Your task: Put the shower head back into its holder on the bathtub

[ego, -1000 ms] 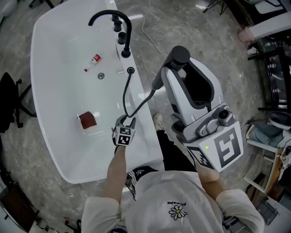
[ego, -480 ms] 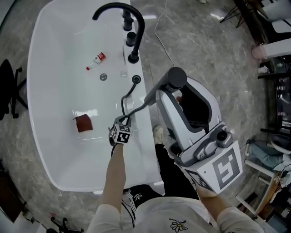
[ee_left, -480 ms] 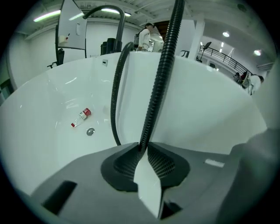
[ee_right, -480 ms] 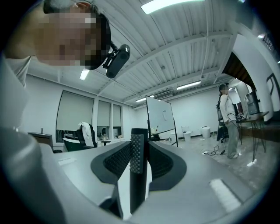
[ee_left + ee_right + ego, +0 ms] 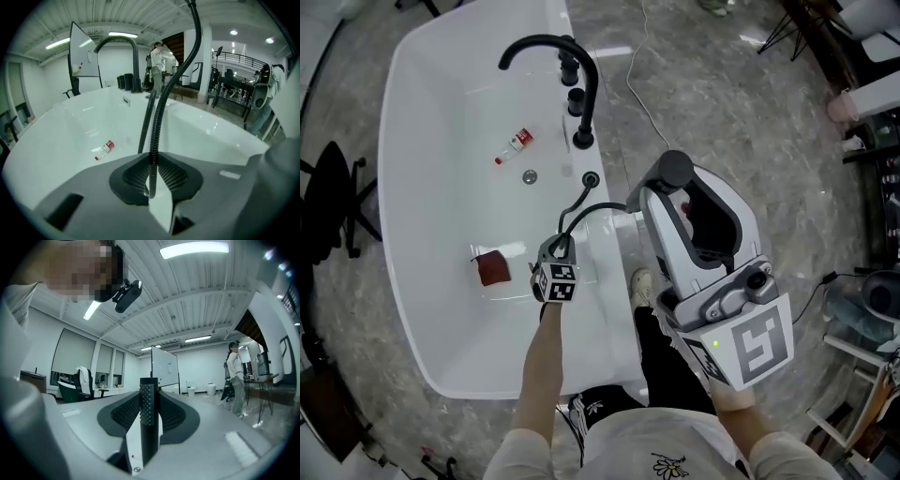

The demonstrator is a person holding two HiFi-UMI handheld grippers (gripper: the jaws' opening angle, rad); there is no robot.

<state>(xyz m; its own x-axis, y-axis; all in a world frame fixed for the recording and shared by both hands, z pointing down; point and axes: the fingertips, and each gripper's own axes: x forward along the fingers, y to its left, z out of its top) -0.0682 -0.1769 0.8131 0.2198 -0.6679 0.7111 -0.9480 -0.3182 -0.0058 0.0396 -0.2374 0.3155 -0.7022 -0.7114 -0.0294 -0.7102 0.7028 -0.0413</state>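
Black hose point(image 5: 158, 117) nipped by just-closing left tool point(image 5: 151, 185), seen only its view; right tool point(image 5: 149, 437) clamps shower head point(image 5: 149, 399).

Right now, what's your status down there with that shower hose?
Left gripper jaws just closed further, pinching hose. Right gripper shut on shower head, not yet seated. Nothing blocks holder.
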